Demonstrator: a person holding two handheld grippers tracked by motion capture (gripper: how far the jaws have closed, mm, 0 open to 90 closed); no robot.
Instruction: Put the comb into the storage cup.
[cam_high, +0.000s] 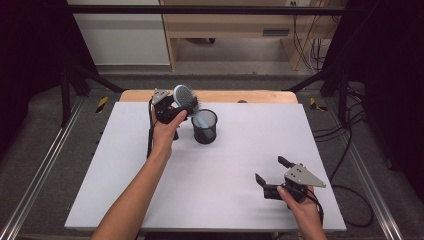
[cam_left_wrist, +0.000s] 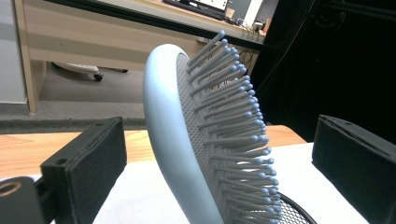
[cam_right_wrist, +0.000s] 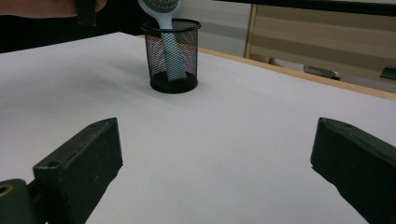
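Note:
A light blue hairbrush (cam_high: 184, 95) stands handle-down in a black mesh cup (cam_high: 205, 127) at the back of the white table, with its head leaning left out of the rim. My left gripper (cam_high: 181, 104) is open around the brush head. In the left gripper view the brush (cam_left_wrist: 187, 140) rises between the two black pads with a gap on each side, bristles facing the right pad (cam_left_wrist: 355, 163). My right gripper (cam_high: 270, 169) stands open over the near right of the table with nothing between its jaws. It faces the cup (cam_right_wrist: 173, 81) and the brush handle (cam_right_wrist: 171, 51).
The white table top (cam_high: 225, 165) has a wooden strip (cam_high: 250, 96) along its far edge. Black frame posts and cables stand off the table at left and right. A wooden desk (cam_high: 225, 30) sits beyond the table.

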